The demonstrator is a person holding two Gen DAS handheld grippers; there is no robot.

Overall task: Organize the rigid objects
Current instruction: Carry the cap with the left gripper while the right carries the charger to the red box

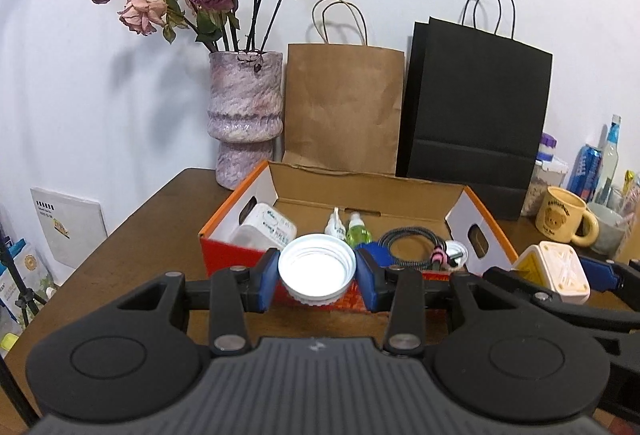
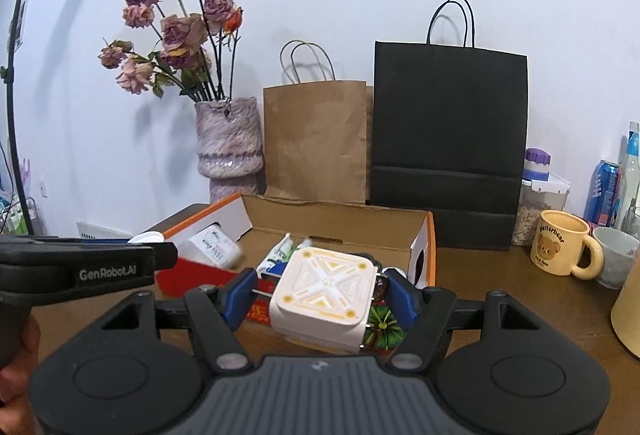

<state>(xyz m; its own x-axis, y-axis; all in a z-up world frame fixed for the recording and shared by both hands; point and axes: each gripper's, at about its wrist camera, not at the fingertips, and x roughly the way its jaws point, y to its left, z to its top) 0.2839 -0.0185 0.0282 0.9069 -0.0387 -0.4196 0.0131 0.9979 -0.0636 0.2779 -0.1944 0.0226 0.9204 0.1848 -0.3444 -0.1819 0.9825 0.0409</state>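
Note:
My left gripper (image 1: 317,277) is shut on a white threaded jar lid (image 1: 316,267), its hollow side facing the camera, held just in front of the open orange cardboard box (image 1: 236,255). My right gripper (image 2: 320,299) is shut on a white square box with a yellow pattern (image 2: 326,293), also seen as the square box (image 1: 554,271) at the right of the left wrist view. Inside the cardboard box (image 2: 424,255) lie a white adapter (image 1: 266,231), small bottles (image 1: 352,229) and a coiled black cable (image 1: 412,247). The left gripper (image 2: 152,241) shows at the left of the right wrist view.
A pink vase of dried roses (image 1: 244,123), a brown paper bag (image 1: 344,107) and a black paper bag (image 1: 476,107) stand behind the box on the brown table (image 1: 132,247). A yellow bear mug (image 2: 564,249), a grey cup, a jar, a can and bottles crowd the right side.

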